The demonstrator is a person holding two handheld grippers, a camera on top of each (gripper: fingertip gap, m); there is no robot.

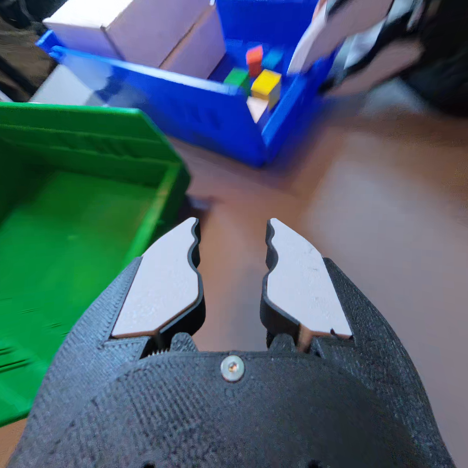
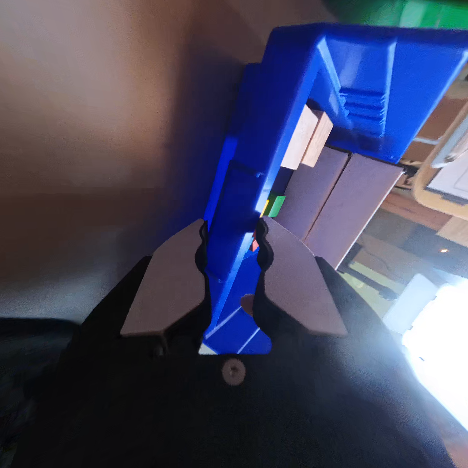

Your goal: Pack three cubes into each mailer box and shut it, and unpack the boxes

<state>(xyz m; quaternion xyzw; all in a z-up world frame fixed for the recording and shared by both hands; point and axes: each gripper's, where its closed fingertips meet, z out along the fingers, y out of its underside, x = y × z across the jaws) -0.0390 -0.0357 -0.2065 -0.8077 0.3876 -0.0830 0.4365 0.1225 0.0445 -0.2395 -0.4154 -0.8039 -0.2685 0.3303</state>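
Left gripper [image 1: 232, 222] hung over bare brown table [image 1: 354, 202], jaws parted, nothing between them. Green bin [image 1: 76, 202] just beside it on its left; what showed of its floor was bare.

Blue bin [image 1: 177, 101] sat farther off, apparently tilted. Inside it: flat-sided cardboard mailer boxes [image 1: 157, 33] standing along one side, and loose cubes bunched at the other end, namely a yellow cube [image 1: 266, 82], green cube [image 1: 235, 77], red cube [image 1: 254, 59], a blue one behind, and a plain wooden one at the wall. View heavily blurred, so the count is uncertain.

Right gripper [image 2: 231, 222] straddled the blue bin's wall [image 2: 228, 253], one finger outside, one inside. Jaws stood partly closed with the rim between them; it looked like a grip on the bin, though contact of the pads could not be confirmed. The same view showed two mailer boxes [image 2: 329, 202] side by side, lids seemingly down, and a wooden cube [image 2: 306, 136] against the far wall.

Judgement: cubes lay loose in the bin, outside the boxes, and no box was seen open. Whether the boxes held anything could not be told. No packing visibly accomplished at this point; picking a box out, filling, closing and unpacking all appeared to remain.
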